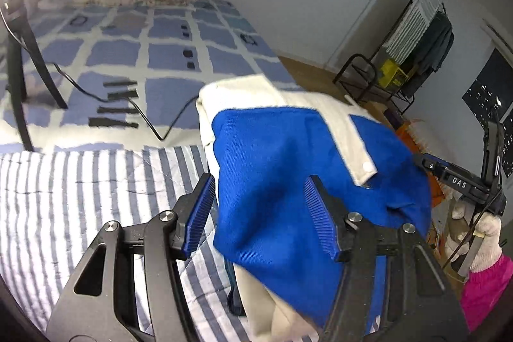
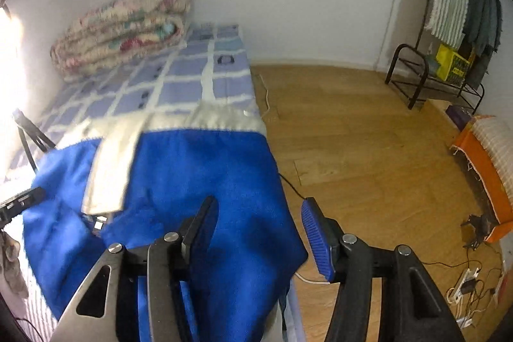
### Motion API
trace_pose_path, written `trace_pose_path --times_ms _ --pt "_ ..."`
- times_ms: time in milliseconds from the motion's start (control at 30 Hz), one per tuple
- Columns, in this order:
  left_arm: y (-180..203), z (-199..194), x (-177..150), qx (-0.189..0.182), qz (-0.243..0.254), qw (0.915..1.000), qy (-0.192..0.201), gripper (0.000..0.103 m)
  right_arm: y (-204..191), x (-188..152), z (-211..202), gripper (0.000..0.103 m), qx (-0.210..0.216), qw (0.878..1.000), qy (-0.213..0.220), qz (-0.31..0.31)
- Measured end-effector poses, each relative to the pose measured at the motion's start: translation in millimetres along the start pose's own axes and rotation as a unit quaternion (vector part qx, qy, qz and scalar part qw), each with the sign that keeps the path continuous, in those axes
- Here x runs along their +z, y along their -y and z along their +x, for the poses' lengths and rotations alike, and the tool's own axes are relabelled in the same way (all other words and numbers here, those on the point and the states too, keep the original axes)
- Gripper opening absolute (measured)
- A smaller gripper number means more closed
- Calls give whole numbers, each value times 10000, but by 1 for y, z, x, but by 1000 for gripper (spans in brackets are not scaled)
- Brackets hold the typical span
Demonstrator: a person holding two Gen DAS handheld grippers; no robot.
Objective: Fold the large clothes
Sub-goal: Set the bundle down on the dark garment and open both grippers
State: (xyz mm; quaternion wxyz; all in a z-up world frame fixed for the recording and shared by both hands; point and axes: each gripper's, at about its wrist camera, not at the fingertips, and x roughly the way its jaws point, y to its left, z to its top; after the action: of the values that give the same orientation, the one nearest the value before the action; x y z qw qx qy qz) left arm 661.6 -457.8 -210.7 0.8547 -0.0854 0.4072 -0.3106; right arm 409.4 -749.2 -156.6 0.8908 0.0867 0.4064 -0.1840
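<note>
Blue-cream garment (image 1: 288, 169) — wooden floor (image 2: 368, 133) rightward

On the bed, the near-left stretch of grey-and-white striped quilt (image 1: 80, 197) lies flat and bare, giving open passage. Farther left, the black tripod legs (image 1: 19, 76) and a thin black cable (image 1: 144, 117) cross the blue-and-white checked bedsheet (image 1: 166, 53). A folded floral blanket (image 2: 125, 28) blocks the far end against the wall. The bunched blue-and-cream garment (image 1: 295, 169) fills the middle. To the right, the wooden floor (image 2: 359, 130) is open up to the black metal rack (image 2: 423, 79), the orange-draped box (image 2: 487, 169) and a white power strip (image 2: 465, 281).
</note>
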Motion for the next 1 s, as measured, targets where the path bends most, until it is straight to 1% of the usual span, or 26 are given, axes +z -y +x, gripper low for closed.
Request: trace_pose_path --times_ms 167,267,300,400,533,567,600,667,733,767,800,833,867,900,967,1000 --pt "16 -50 -4 25 327 9991 251 62 -20 5 -28 56 73 9997 220 -25" --pt "31 -90 -14 60 600 9973 416 62 -37 -4 -56 56 100 9993 343 -112" --pt "37 -103 -20 71 680 9966 462 62 -41 -5 -60 56 105 9992 369 -129" --pt "58 -149 -39 98 934 9942 532 62 -54 -19 -93 56 161 9986 478 -135" --pt "88 -227 -69 103 1263 9897 673 62 -76 -39 -167 56 308 9967 706 -250" --pt "95 -247 -77 121 1353 9884 677 62 -79 -41 -178 56 336 9965 710 -282" --pt "101 -263 -84 123 1442 9870 694 62 -87 -45 -203 56 294 9961 736 -391" --pt "117 -310 -102 191 1678 9815 901 62 -97 -53 -244 56 255 9944 892 -511" --pt "129 -347 -116 235 1842 9773 1023 62 -104 -61 -285 56 329 9926 1043 -532" --pt "133 -363 -124 271 1866 9763 1063 62 -108 -67 -303 56 274 9918 1108 -572" --pt "136 -375 -130 280 1857 9761 1090 62 -110 -72 -314 56 209 9913 1155 -591" --pt "138 -391 -138 258 1826 9764 1123 62 -116 -80 -335 56 143 9905 1215 -622" --pt "137 -401 -143 242 1800 9767 1142 62 -120 -87 -348 58 146 9900 1255 -625" --pt "138 -417 -154 196 1761 9774 1156 62 -123 -92 -357 61 161 9898 1278 -614" --pt "141 -438 -170 191 1775 9774 1135 62 -126 -109 -379 68 267 9889 1352 -555" --pt "142 -447 -178 227 1794 9770 1129 62 -129 -121 -391 68 330 9887 1367 -513"
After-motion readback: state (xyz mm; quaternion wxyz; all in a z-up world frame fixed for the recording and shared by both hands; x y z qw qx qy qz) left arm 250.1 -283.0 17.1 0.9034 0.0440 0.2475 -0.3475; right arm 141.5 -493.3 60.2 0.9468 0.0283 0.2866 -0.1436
